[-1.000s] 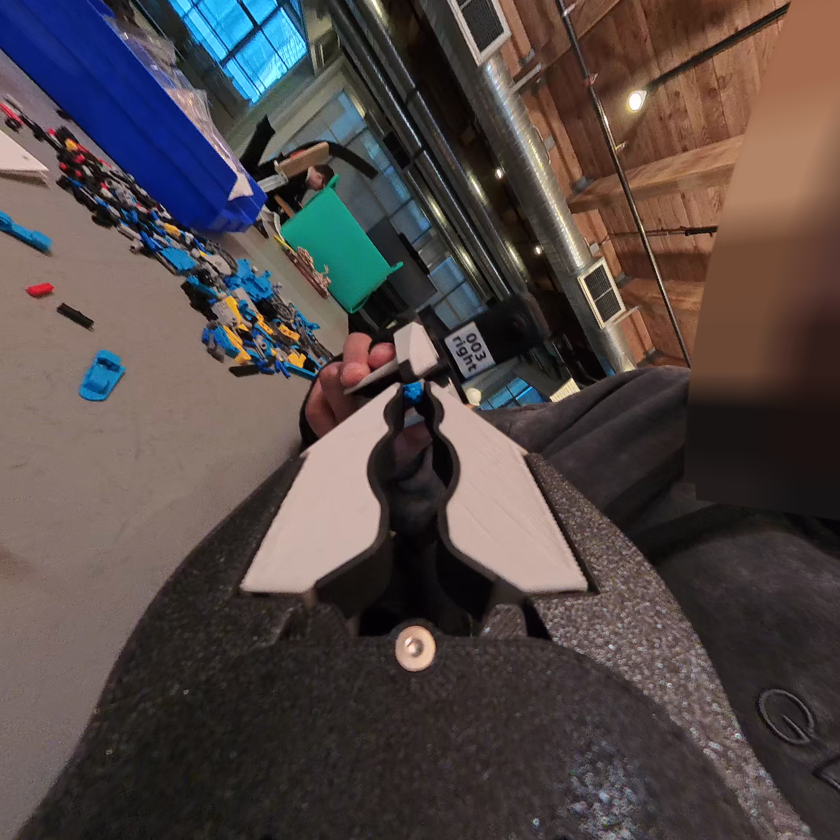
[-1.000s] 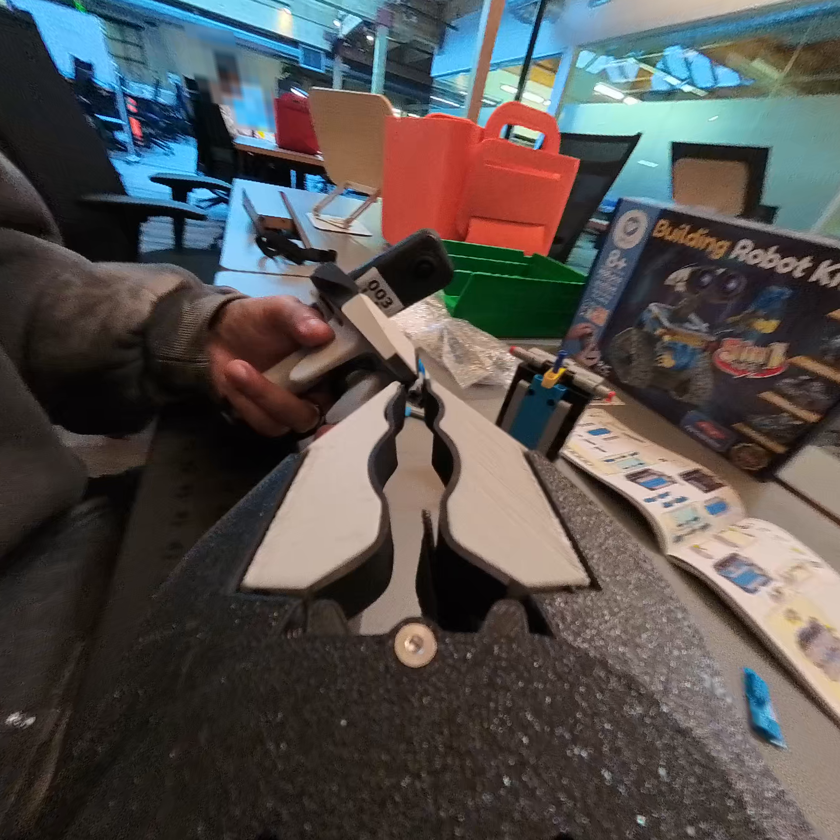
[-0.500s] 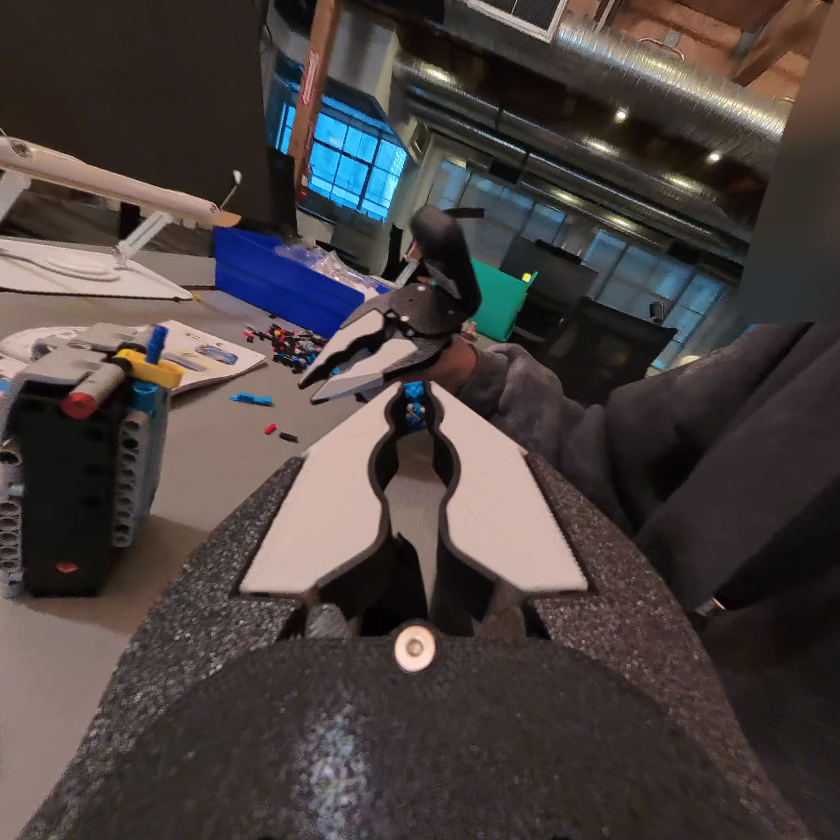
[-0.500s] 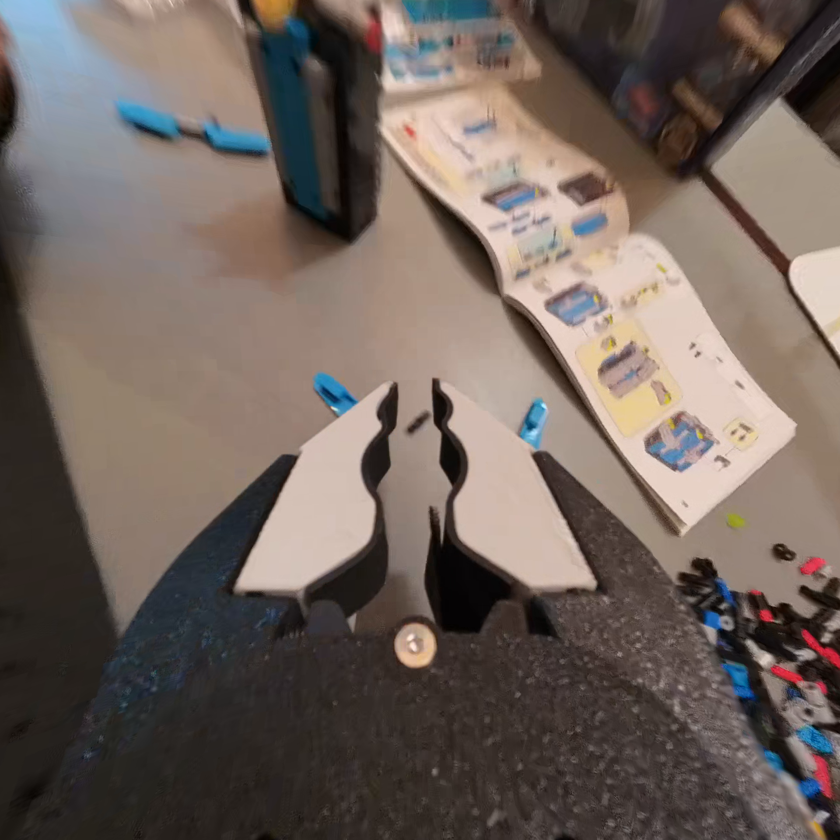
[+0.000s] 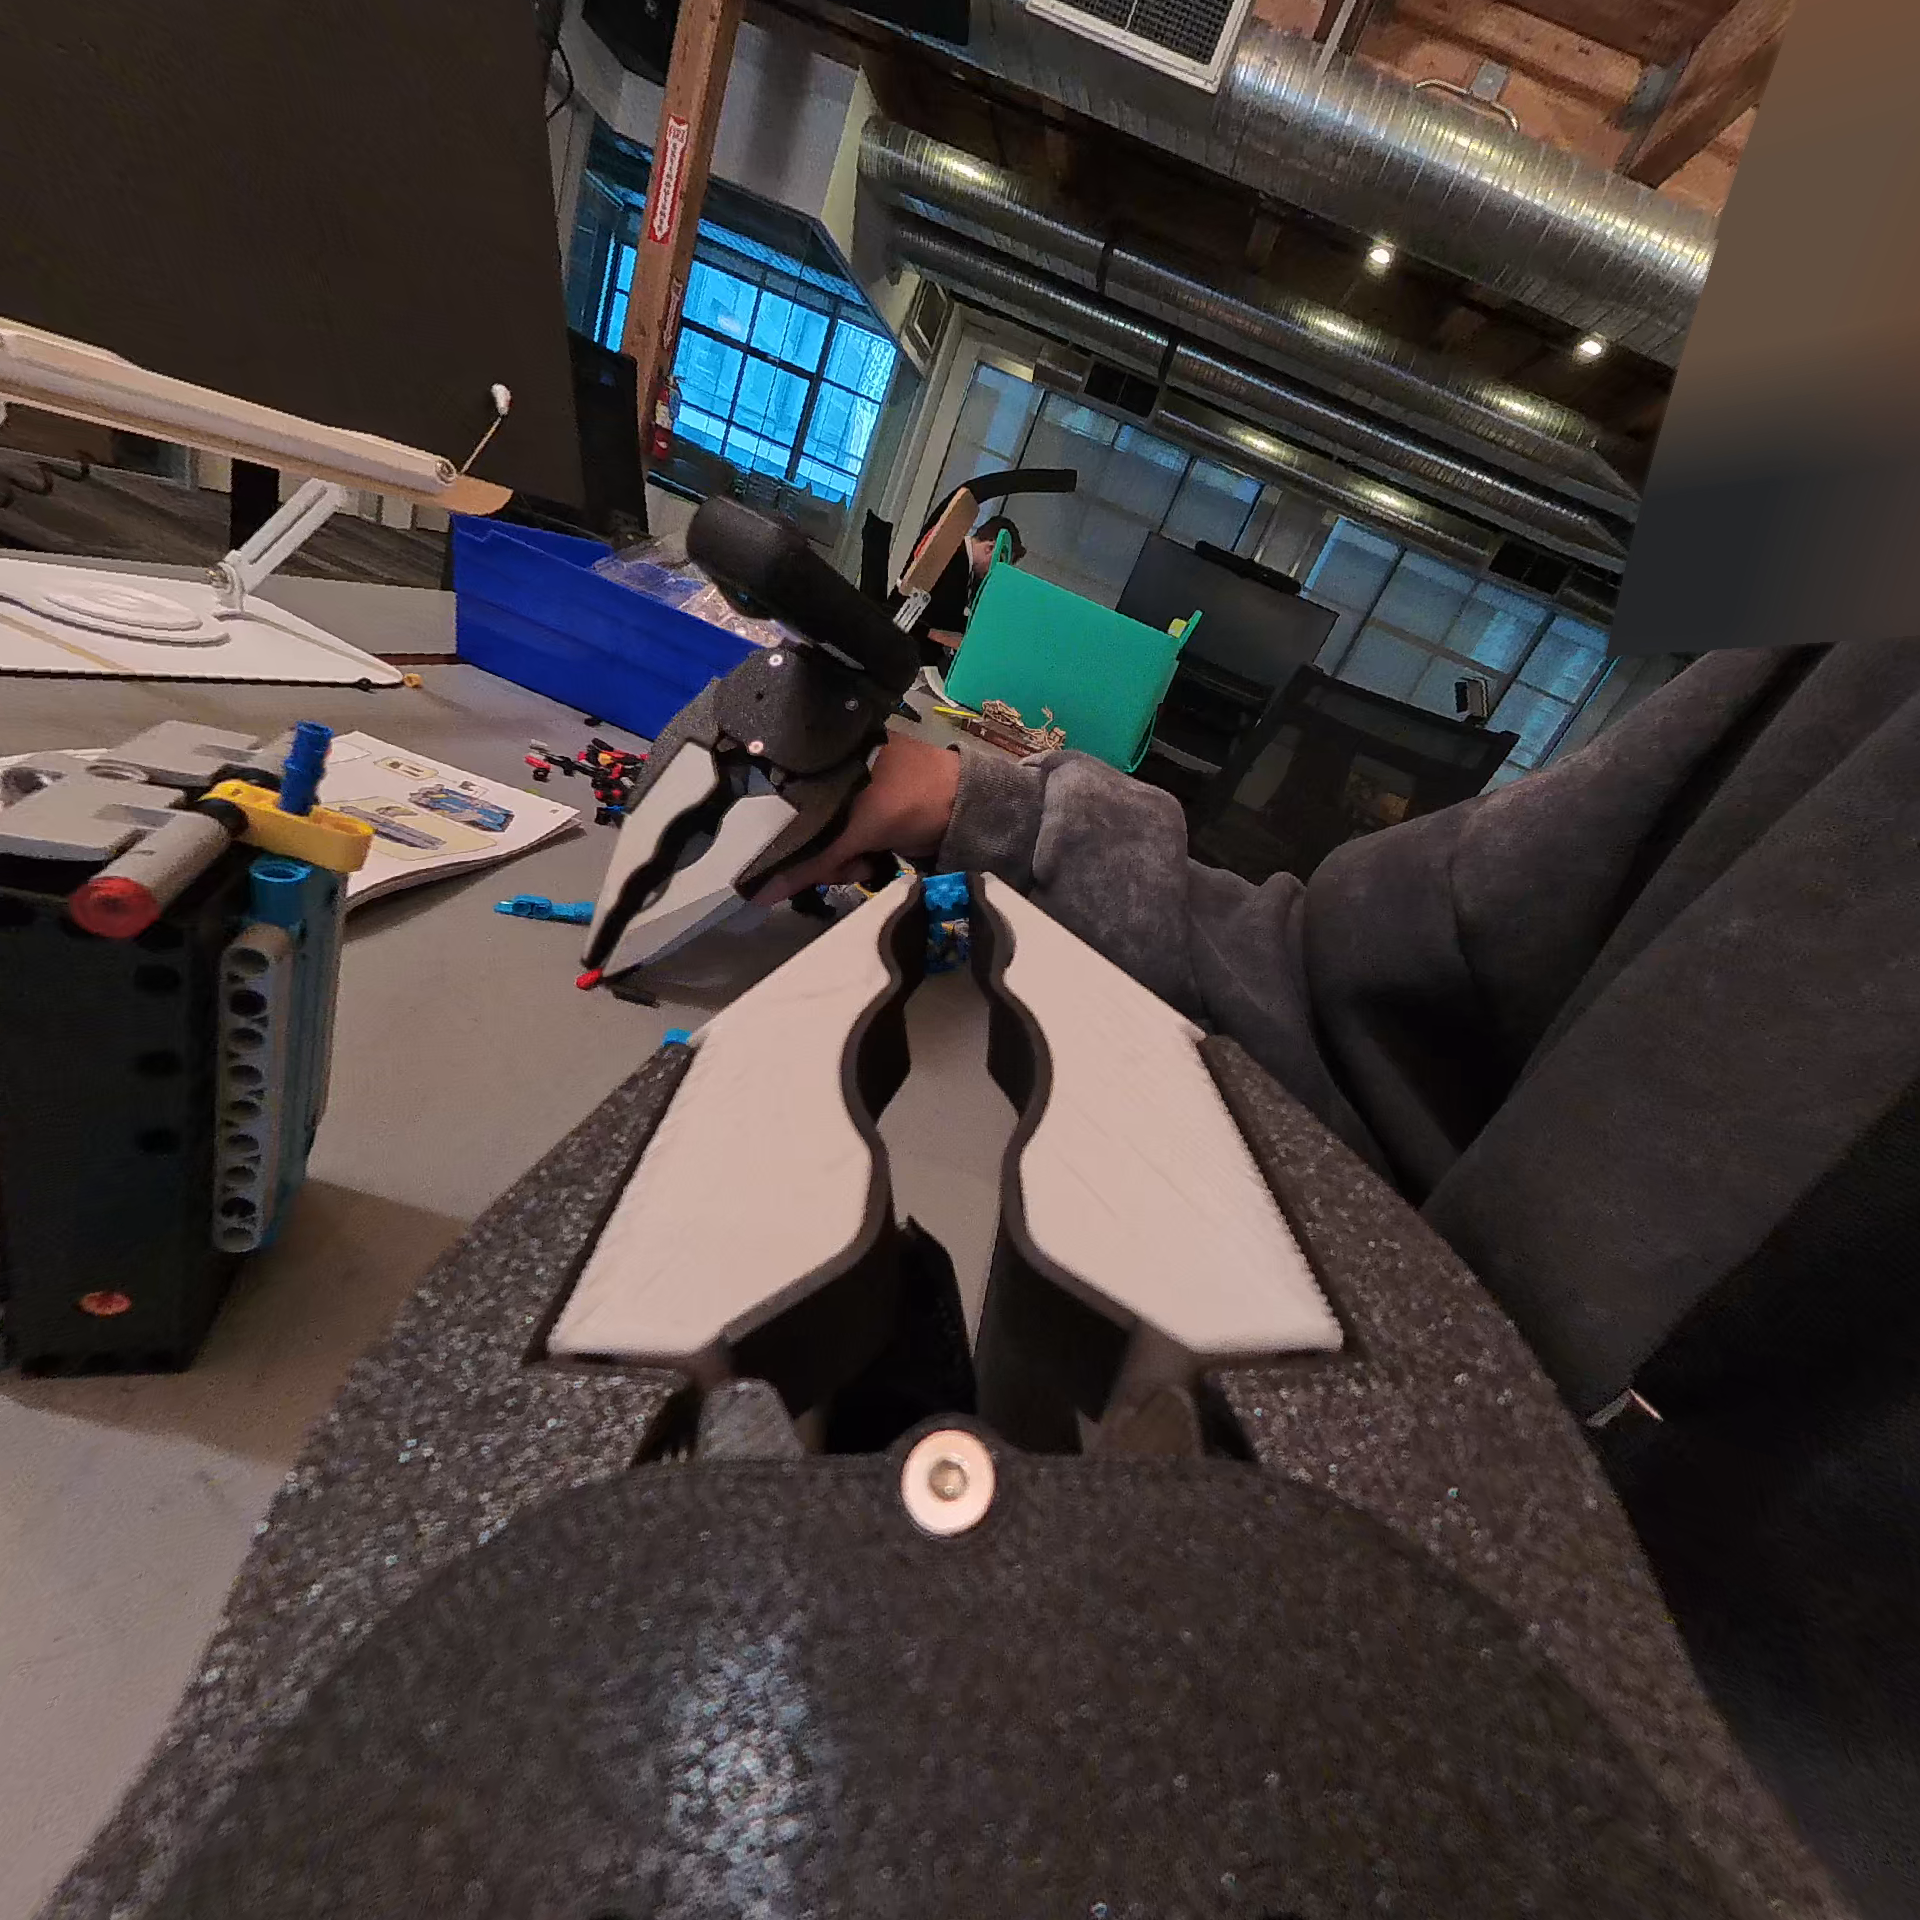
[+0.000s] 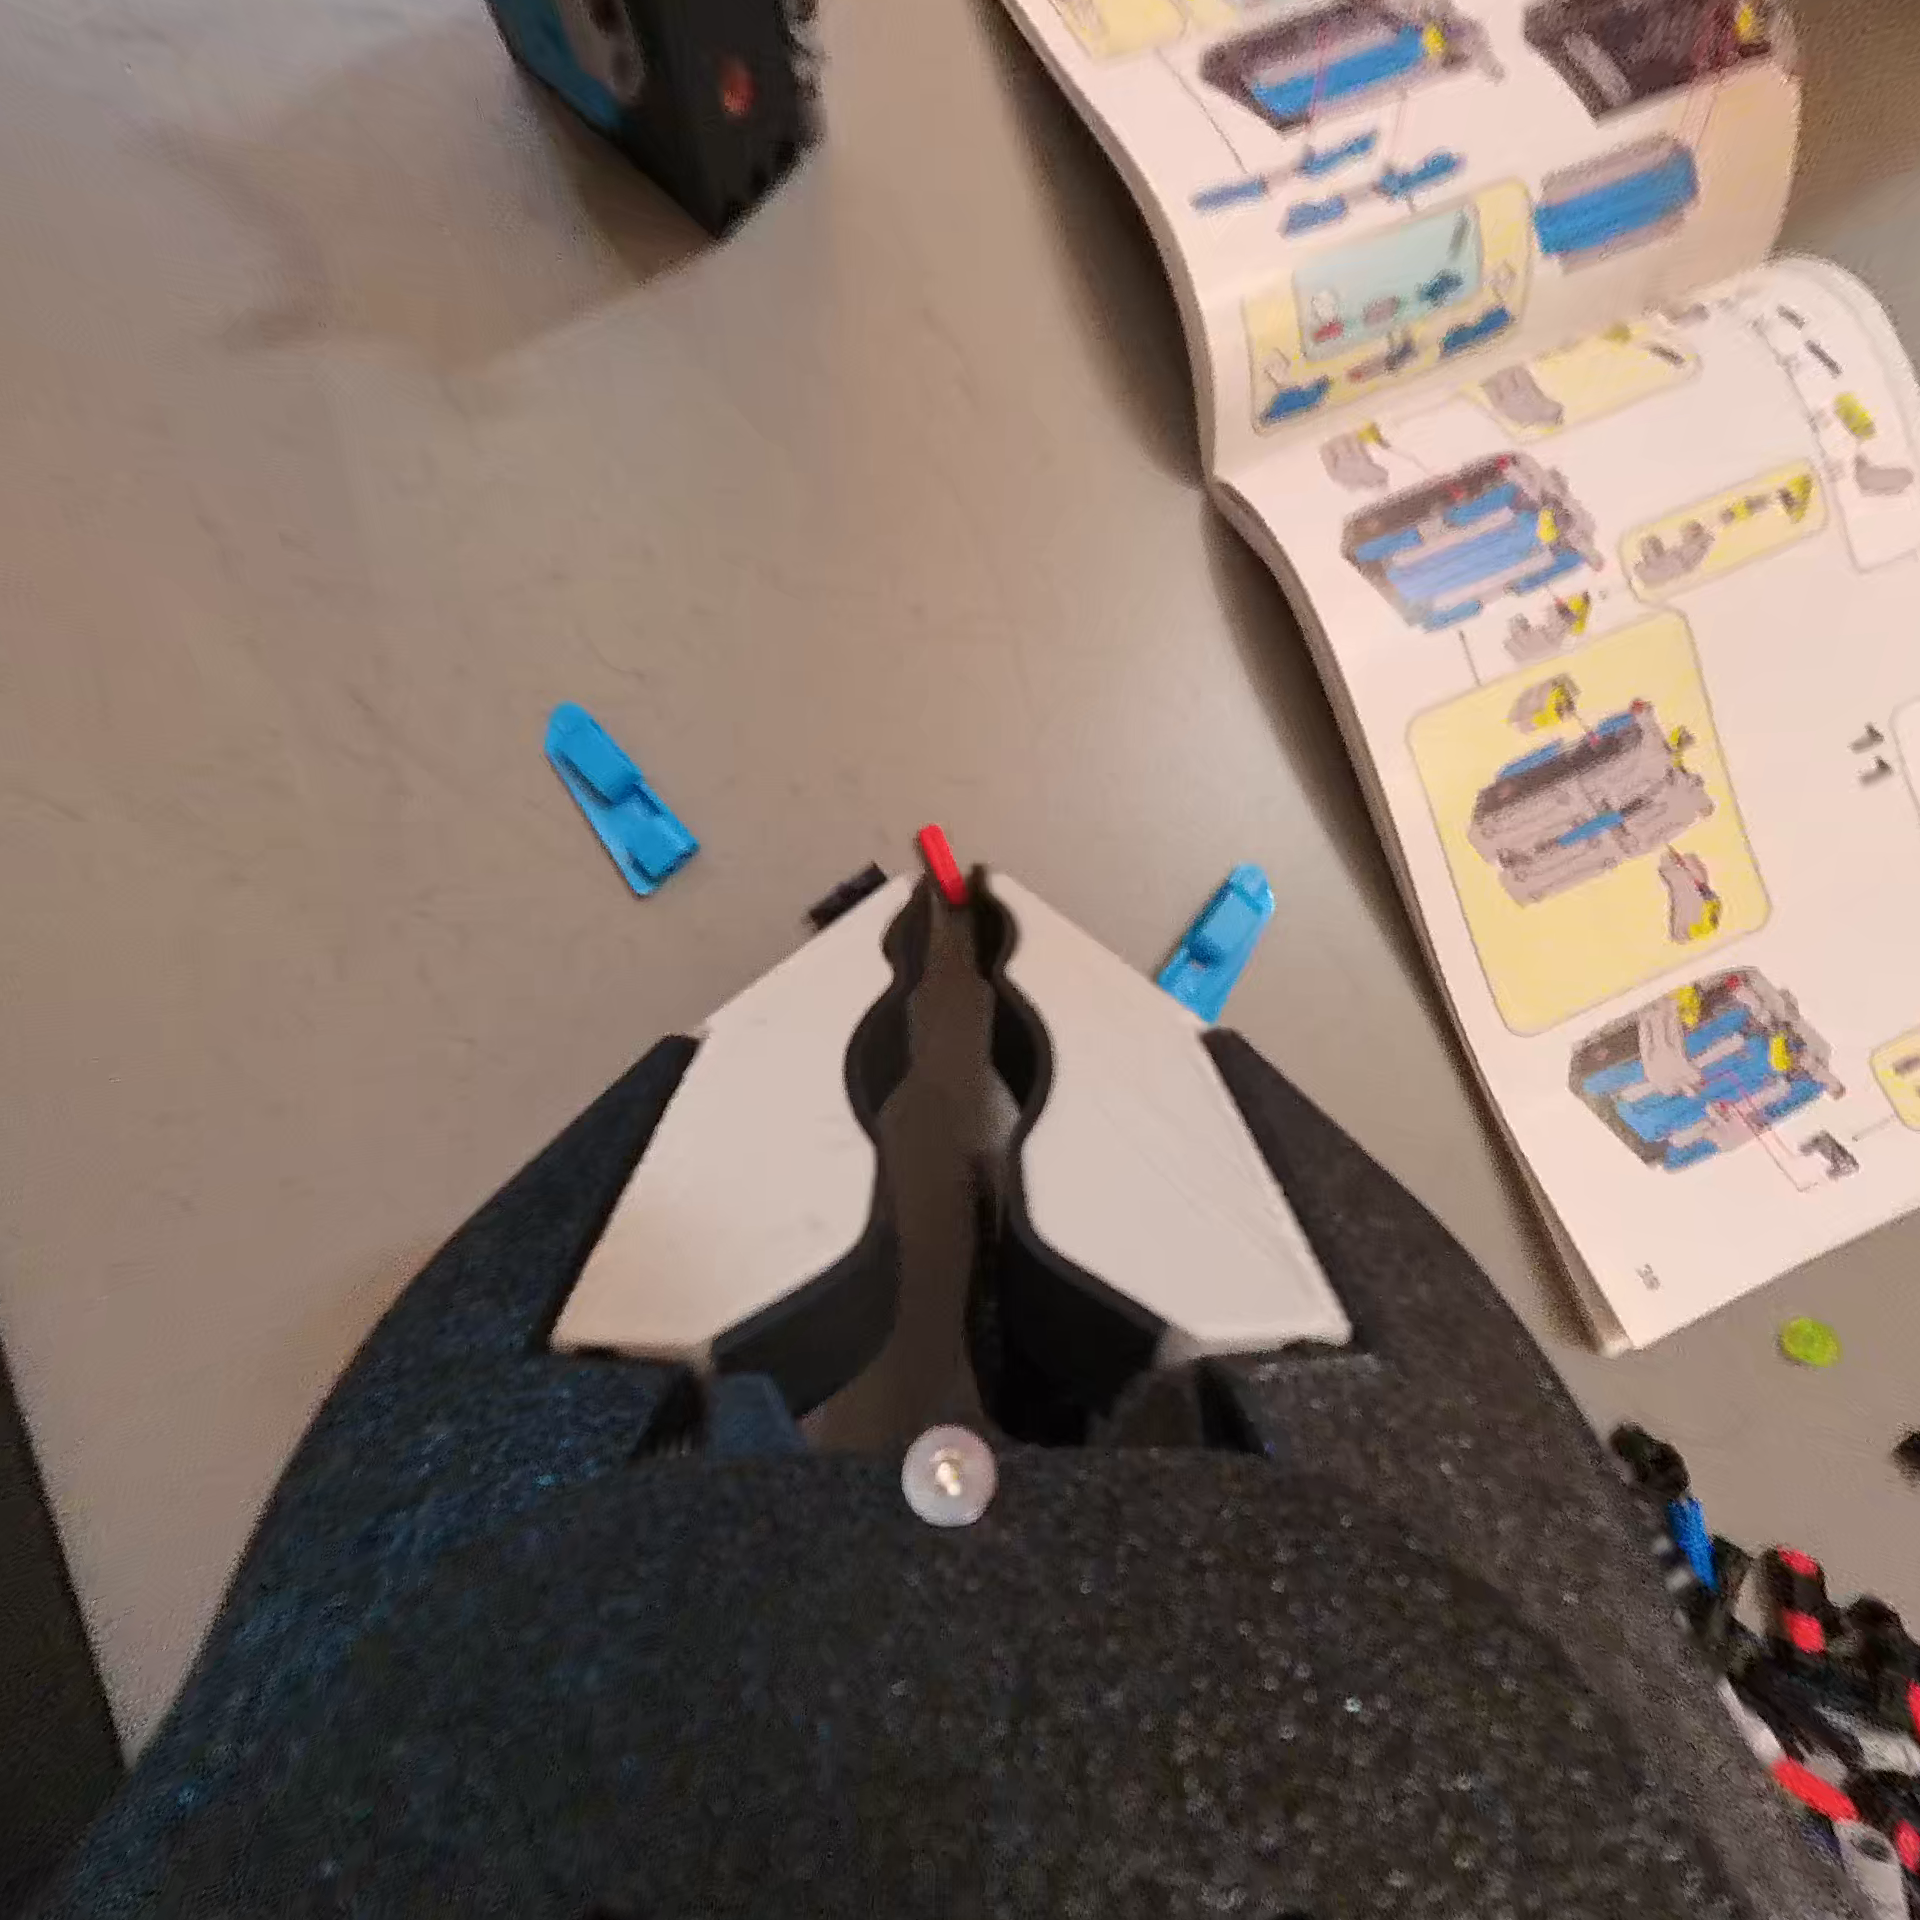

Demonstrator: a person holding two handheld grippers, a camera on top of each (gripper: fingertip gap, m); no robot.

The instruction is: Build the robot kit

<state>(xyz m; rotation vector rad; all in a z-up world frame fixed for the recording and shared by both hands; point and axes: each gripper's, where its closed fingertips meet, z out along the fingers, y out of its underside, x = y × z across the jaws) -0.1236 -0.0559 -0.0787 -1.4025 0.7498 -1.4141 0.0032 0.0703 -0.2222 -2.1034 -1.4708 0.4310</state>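
My left gripper (image 5: pixel 948 914) is shut on a small blue toothed part (image 5: pixel 945 925) and holds it above the grey table (image 5: pixel 457 1049). My right gripper (image 6: pixel 948 883) points down at the table (image 6: pixel 520 520) and is shut on a small red pin (image 6: pixel 941 860) at its fingertips; it also shows in the left wrist view (image 5: pixel 603 961), tips near the table with the red pin (image 5: pixel 589 979). A black pin (image 6: pixel 844 894) lies just left of the tips. Two blue parts lie either side, one on the left (image 6: pixel 615 798) and one on the right (image 6: pixel 1216 940).
A black and blue block assembly (image 5: pixel 156 1029) stands at the left. An open instruction booklet (image 6: pixel 1558 623) lies on the right. A pile of small loose parts (image 6: pixel 1808 1662) sits at the lower right. A blue bin (image 5: pixel 592 623) and a green bag (image 5: pixel 1060 665) stand farther back. My hands' fingertips stand some 25 centimeters from each other.
My right gripper has left the left gripper, swung down to the table and closed on the red pin. The left gripper turned towards the table, still holding the blue part.
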